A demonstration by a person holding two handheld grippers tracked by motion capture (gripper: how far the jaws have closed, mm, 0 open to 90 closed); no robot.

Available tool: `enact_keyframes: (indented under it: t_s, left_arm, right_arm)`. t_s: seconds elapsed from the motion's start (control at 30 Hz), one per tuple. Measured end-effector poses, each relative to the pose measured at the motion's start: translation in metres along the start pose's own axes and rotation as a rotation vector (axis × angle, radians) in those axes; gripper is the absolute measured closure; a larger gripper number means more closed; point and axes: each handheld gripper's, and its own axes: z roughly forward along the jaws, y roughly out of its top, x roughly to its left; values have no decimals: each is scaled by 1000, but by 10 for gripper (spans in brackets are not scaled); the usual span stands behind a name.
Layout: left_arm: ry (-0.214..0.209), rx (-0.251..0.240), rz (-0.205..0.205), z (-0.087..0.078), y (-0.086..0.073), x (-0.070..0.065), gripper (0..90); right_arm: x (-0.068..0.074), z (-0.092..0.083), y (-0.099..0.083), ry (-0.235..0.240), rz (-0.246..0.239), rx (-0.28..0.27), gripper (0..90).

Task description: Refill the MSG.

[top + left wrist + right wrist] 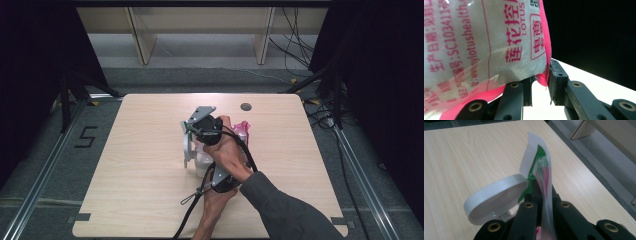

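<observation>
Both claws are working mid-tabletop [150, 200], arms crossed over each other. The right claw [543, 195] is clamped tight on the thin upper edge of a clear pouch [541, 167], a grey-lidded jar [496, 195] sitting just beside it. The left claw [540, 82] pinches the pink lower corner of the red-lettered pouch [486, 45], jaws narrow around it.

pouch [486, 45] cut off by left gripper view's top and left edges
</observation>
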Motion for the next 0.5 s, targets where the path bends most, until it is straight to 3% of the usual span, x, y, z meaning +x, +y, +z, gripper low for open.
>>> enact_keyframes:
  t_s: [0.03, 0.07, 0.1, 0.13, 0.23, 0.27, 0.3, 0.33, 0.37, 0.43, 0.5]
  left_arm:
    - [-2, -1, -9, 0, 0, -1, 746]
    - [-5, 43, 43, -3, 1, 3, 746]
    - [-2, -4, -5, 0, 0, 0, 746]
    - [-1, -21, -21, 1, 0, -1, 746]
    - [1, 3, -6, 0, 0, 0, 746]
    - [21, 60, 113, -5, 2, 8, 746]
    - [23, 60, 114, -6, 2, 8, 746]
    - [20, 40, 92, -4, 2, 7, 746]
    - [2, 2, -10, 0, 0, 0, 746]
    - [-4, 2, -2, -1, 0, 0, 746]
    - [-2, 3, -8, -1, 0, 0, 746]
  right_arm:
    - [0, 0, 0, 8, -2, 2, 900]
    - [-1, 1, 0, 2, -21, -4, 900]
    - [-1, 1, 0, 14, -12, -2, 900]
    - [-1, 0, 1, 14, -5, 1, 900]
    - [0, 0, 0, -1, 3, -2, 900]
    - [0, 1, 0, 3, -19, -3, 900]
    - [2, 2, 0, 14, -3, -2, 900]
    - [2, 2, 0, 13, 3, 1, 900]
    - [1, 2, 0, 20, -4, -3, 900]
    - [-1, 1, 1, 9, -13, -1, 900]
    - [1, 0, 1, 9, 8, -8, 900]
